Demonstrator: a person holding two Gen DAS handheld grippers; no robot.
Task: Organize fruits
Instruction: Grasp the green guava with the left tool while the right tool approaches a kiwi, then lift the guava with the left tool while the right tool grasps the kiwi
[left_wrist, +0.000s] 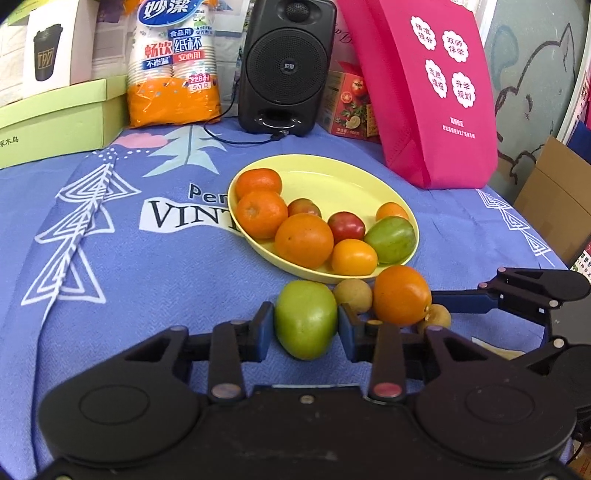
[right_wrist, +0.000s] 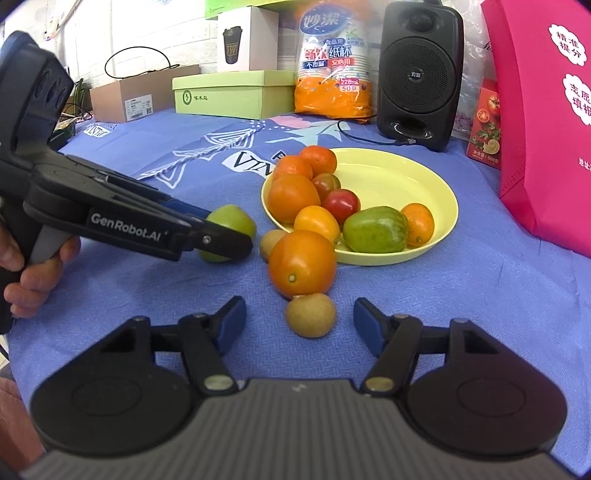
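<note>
A yellow plate (left_wrist: 343, 181) (right_wrist: 413, 173) holds several oranges and tomatoes. In front of it on the blue cloth lie a green tomato (left_wrist: 306, 319) (right_wrist: 231, 221), an orange (left_wrist: 402, 294) (right_wrist: 302, 263) and two small brown fruits (left_wrist: 352, 295) (right_wrist: 311, 314). My left gripper (left_wrist: 306, 325) (right_wrist: 225, 240) is shut on the green tomato, both pads touching its sides. My right gripper (right_wrist: 299, 325) (left_wrist: 461, 295) is open, its fingers either side of the nearer brown fruit, not touching it.
At the back stand a black speaker (left_wrist: 286, 64) with a cable, a bag of paper cups (left_wrist: 173, 66), a green box (left_wrist: 55, 118), a pink bag (left_wrist: 432, 88) and a tomato carton (left_wrist: 349, 105). The table edge and a cardboard box (left_wrist: 554, 206) are at right.
</note>
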